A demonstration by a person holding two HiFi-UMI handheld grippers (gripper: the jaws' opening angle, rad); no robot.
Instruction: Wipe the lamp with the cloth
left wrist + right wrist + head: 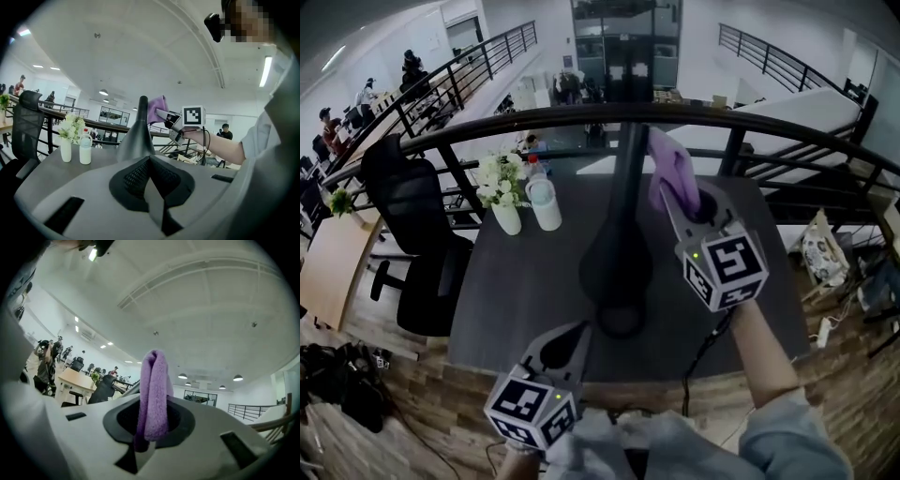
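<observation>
A dark lamp (pixel 619 258) stands mid-table on a wide flared base, its thin pole rising toward the railing. My right gripper (pixel 680 202) is shut on a folded purple cloth (pixel 671 173), which it holds against the right side of the pole, well above the base. In the right gripper view the cloth (pixel 153 390) stands up out of the closed jaws. My left gripper (pixel 579 333) hangs low at the table's near edge, just left of the lamp base; its jaws look shut with nothing between them. From the left gripper view, the lamp (pixel 137 140) rises straight ahead, cloth (pixel 157 108) beside it.
A white vase of flowers (pixel 504 192) and a white bottle (pixel 546 202) stand at the dark table's (pixel 506 291) far left. A black office chair (pixel 412 216) sits left of the table. A black railing (pixel 675 117) runs behind. A cable (pixel 703 352) hangs over the near edge.
</observation>
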